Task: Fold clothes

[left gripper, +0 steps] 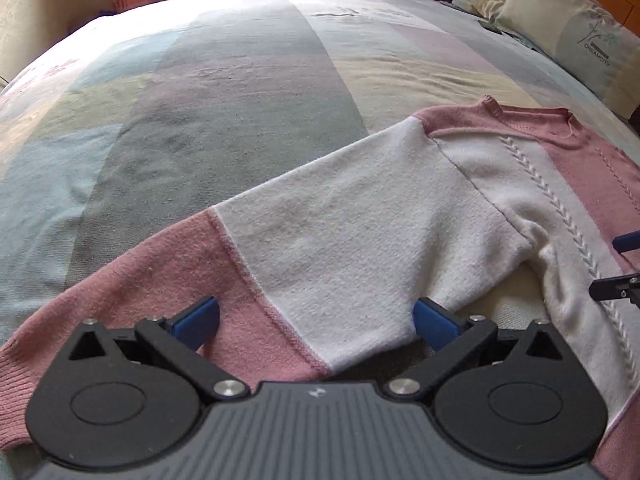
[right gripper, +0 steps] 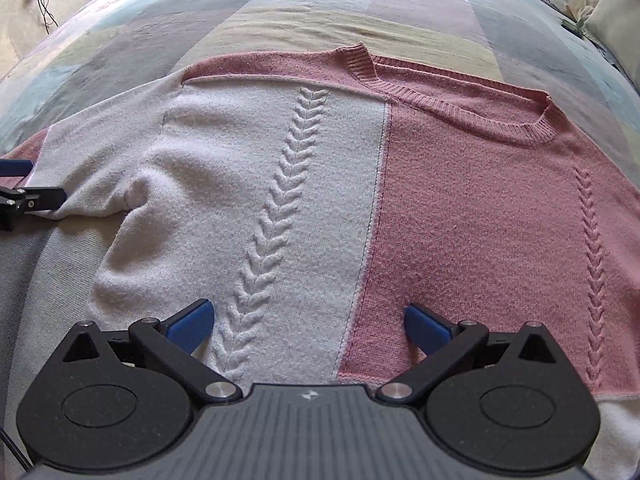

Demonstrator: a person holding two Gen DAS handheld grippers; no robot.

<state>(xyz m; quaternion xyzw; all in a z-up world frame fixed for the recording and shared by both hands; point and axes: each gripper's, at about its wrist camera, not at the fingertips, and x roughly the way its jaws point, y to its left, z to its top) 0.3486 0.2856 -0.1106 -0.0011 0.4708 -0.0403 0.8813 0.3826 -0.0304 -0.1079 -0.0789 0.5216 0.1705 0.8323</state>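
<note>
Bedding in wide pastel stripes of grey, blue, cream and pink covers a bed [left gripper: 224,92] that fills the room, with pillows [left gripper: 568,24] piled at its far right corner and curtains along the wall behind. Spread flat on the near side of the bed lies a knitted sweater [right gripper: 320,184], half white and half dusty pink, with a raised cable braid running down each half and a ribbed round neckline [right gripper: 468,108] pointing away from the person. Its left sleeve [left gripper: 280,248] stretches out sideways, white at the shoulder and pink toward the ribbed cuff [left gripper: 12,380]. The left gripper [left gripper: 316,320] hovers over this sleeve with its blue-padded fingers spread wide apart, holding nothing; whether the pads touch the knit cannot be told. The right gripper [right gripper: 308,322] hovers over the lower body of the sweater, straddling the seam between white and pink, its fingers likewise wide apart and empty. The knit looks soft, thick and limp, light enough to lift but likely to sag and stretch if pulled by a single layer. A sensible hold for the sleeve seems to be near the cuff or along its lower edge, pinching both layers together so it can be carried across the chest.
</note>
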